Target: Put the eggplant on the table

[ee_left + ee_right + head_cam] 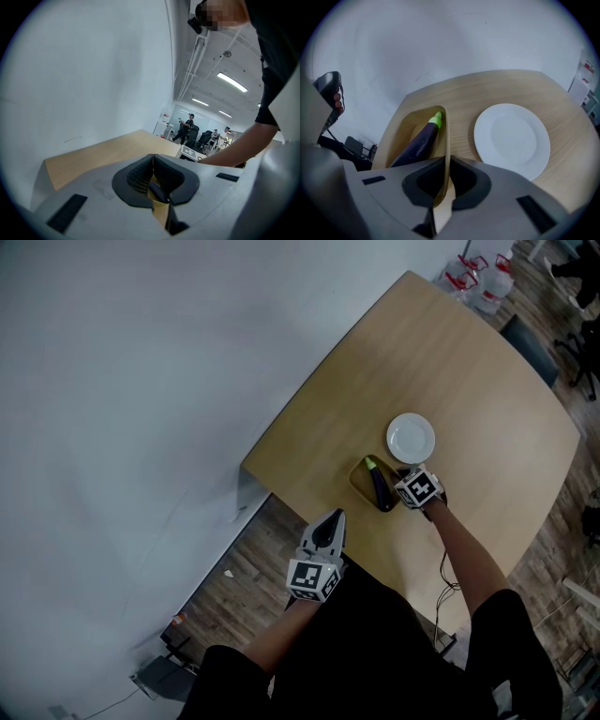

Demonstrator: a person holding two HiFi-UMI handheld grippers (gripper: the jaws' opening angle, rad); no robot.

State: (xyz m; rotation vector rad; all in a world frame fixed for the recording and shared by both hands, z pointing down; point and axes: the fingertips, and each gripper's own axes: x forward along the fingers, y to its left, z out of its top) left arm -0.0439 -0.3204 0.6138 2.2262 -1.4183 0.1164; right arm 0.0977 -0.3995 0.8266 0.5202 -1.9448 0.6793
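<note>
A pale wall (141, 381) fills the left side of the head view. A light wooden counter (469, 381) stands against it, with wood-plank floor (253, 549) below its near edge. The person, in dark clothes, stands at that edge with both arms out.

A round white plate (411, 438) lies bare on the counter. Just beside it, nearer the person, is a shallow tan tray (358, 479). The eggplant (379, 487) lies inside this tray, dark purple. Its green stem end points away from the person.

The right tool (401, 482) points steeply down at the tray's near end. In the right gripper view the tray's thin wall runs up between the jaws, and they are clenched on it. The left tool (335, 515) is held by the counter's near edge, well apart from the tray. Its jaws are pressed together with nothing between them.
</note>
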